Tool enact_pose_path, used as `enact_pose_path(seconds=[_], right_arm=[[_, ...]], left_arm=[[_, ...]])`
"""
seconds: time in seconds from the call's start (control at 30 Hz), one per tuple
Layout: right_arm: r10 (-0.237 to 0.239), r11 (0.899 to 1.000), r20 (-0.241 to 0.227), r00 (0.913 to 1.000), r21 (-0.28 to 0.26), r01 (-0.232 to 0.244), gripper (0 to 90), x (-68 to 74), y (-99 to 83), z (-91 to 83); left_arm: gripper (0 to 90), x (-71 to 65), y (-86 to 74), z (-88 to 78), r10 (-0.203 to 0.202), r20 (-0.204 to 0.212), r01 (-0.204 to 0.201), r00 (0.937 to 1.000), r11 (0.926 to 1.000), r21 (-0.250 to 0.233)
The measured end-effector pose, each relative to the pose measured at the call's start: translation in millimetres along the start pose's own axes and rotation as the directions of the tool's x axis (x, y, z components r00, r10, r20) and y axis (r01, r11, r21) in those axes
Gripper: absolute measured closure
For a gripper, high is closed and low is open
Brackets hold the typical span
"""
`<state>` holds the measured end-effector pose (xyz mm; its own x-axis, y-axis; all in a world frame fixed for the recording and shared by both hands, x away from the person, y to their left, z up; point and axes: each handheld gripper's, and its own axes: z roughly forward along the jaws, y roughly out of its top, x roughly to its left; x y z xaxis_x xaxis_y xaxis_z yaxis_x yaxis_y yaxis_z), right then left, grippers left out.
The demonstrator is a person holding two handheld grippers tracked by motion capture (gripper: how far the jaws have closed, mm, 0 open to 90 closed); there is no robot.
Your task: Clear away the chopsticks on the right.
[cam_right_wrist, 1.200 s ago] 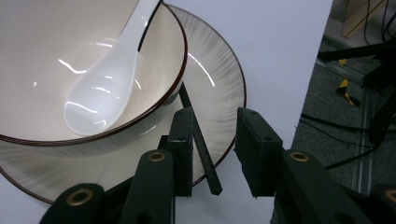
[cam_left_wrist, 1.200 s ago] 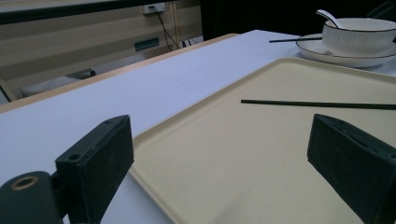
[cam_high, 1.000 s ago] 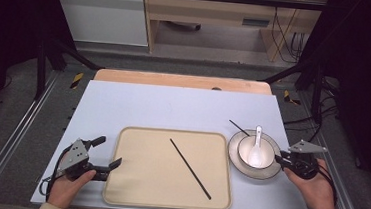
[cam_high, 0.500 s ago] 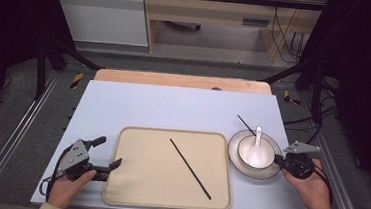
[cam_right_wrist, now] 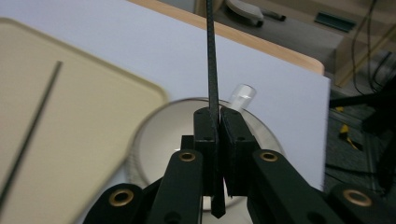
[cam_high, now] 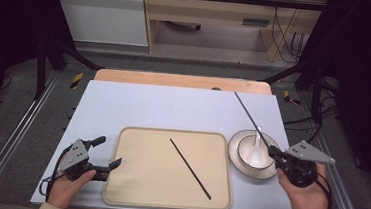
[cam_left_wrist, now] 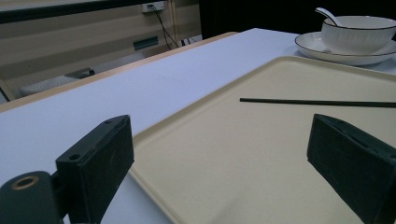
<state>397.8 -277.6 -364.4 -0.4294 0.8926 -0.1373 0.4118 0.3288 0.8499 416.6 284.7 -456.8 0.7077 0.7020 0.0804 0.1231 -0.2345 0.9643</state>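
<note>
Chopsticks number two: one on tray (cam_high: 131, 190), one (cam_high: 250, 117) clamped by right gripper (cam_high: 275, 154); left gripper (cam_high: 105, 154) wide.

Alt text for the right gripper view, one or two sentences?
The right gripper is shut on a thin black chopstick that points up and away, above a white bowl holding a white spoon. A beige tray with a second black chopstick lies left.

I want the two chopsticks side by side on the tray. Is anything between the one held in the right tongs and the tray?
Nothing visible blocks it. The right tongs grip the raised chopstick above the bowl with its spoon, which sits beside the tray. On the tray lies the other chopstick, with bare surface on both sides.
</note>
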Motion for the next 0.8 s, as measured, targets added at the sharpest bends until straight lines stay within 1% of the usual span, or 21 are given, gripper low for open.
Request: enact_pose_path(seconds=[0.1,0.13,0.17,0.2,0.23,0.27,0.3,0.33,0.37,0.4,0.43,0.47,0.5,0.57,0.63,0.67,0.7,0.77,0.8], right_arm=[[-0.009,1.000,-0.046,0.9989,0.003,0.009,85.7,28.4,4.8,3.2],[-0.021,1.000,-0.061,0.9979,0.013,0.022,85.7,37.8,4.8,6.2],[-0.040,0.998,-0.087,0.9954,0.048,0.044,85.7,56.5,3.0,13.8],[-0.040,0.998,-0.087,0.9954,0.048,0.044,85.7,56.5,3.0,13.8],[-0.036,0.997,-0.097,0.9946,0.059,0.042,85.7,64.9,1.2,18.2],[-0.060,0.994,-0.104,0.9927,0.085,0.069,85.7,77.2,-3.4,28.6],[-0.060,0.994,-0.104,0.9927,0.085,0.069,85.7,77.2,-3.4,28.6],[-0.049,0.993,-0.116,0.9920,0.097,0.060,85.7,82.8,-6.3,34.0],[-0.047,0.991,-0.137,0.9895,0.114,0.063,85.7,89.6,-9.9,41.0],[-0.052,0.990,-0.144,0.9883,0.126,0.070,85.7,93.4,-12.0,44.9],[-0.059,0.986,-0.159,0.9855,0.147,0.082,85.7,103.0,-17.2,53.6],[-0.052,0.985,-0.164,0.9851,0.155,0.078,85.7,107.4,-18.9,56.9],[-0.052,0.985,-0.164,0.9851,0.155,0.078,85.7,107.4,-18.9,56.9],[-0.035,0.983,-0.179,0.9832,0.171,0.066,85.7,115.6,-22.7,64.8],[-0.026,0.980,-0.195,0.9804,0.189,0.064,85.7,120.3,-25.9,69.6],[-0.026,0.980,-0.195,0.9804,0.189,0.064,85.7,120.3,-25.9,69.6],[-0.014,0.975,-0.204,0.9789,0.213,0.058,85.7,124.7,-30.0,74.5],[-0.009,0.974,-0.211,0.9775,0.220,0.057,85.6,126.2,-32.2,76.5],[-0.002,0.971,-0.212,0.9773,0.232,0.052,85.7,128.4,-33.8,77.7]], left_arm=[[6.8,0.3,0.1,-0.5,-0.002,-0.002,0.002,1.0000,1.0000,-0.003],[6.8,0.4,0.2,-0.7,-0.002,-0.001,0.002,1.0000,1.0000,-0.002],[6.9,0.5,0.3,-0.9,-0.001,-0.002,0.001,1.0000,1.0000,-0.002],[6.9,0.5,0.3,-0.9,-0.002,-0.002,0.002,1.0000,1.0000,-0.003],[6.9,0.5,0.4,-1.0,-0.001,-0.002,0.001,1.0000,1.0000,-0.003],[6.9,0.4,0.6,-1.1,-0.001,-0.001,0.001,1.0000,1.0000,-0.004],[6.9,0.4,0.6,-1.1,-0.001,-0.001,0.001,1.0000,1.0000,-0.004],[6.9,0.3,0.7,-1.1,-0.001,-0.001,0.001,1.0000,1.0000,-0.004],[6.9,0.3,0.7,-1.0,-0.001,0.000,0.001,1.0000,1.0000,-0.004],[6.9,0.4,0.7,-1.0,0.000,0.000,0.000,1.0000,1.0000,-0.004],[6.9,0.6,0.7,-1.0,-0.001,0.000,0.001,1.0000,1.0000,-0.004],[6.9,0.6,0.7,-1.0,-0.001,0.000,0.001,1.0000,1.0000,-0.004],[6.9,0.7,0.7,-1.0,-0.001,0.000,0.001,1.0000,1.0000,-0.004],[6.9,0.8,0.6,-0.9,-0.002,-0.001,0.002,1.0000,1.0000,-0.005],[6.9,0.7,0.6,-0.7,-0.003,0.000,0.003,1.0000,1.0000,-0.005],[6.9,0.6,0.6,-0.6,-0.002,0.001,0.002,1.0000,1.0000,-0.004],[6.9,0.5,0.6,-0.4,-0.002,0.001,0.002,1.0000,1.0000,-0.003],[6.9,0.1,0.9,-0.4,-0.002,0.002,0.002,1.0000,1.0000,-0.004],[6.9,-0.1,1.0,-0.5,-0.003,0.001,0.003,1.0000,1.0000,-0.006]])
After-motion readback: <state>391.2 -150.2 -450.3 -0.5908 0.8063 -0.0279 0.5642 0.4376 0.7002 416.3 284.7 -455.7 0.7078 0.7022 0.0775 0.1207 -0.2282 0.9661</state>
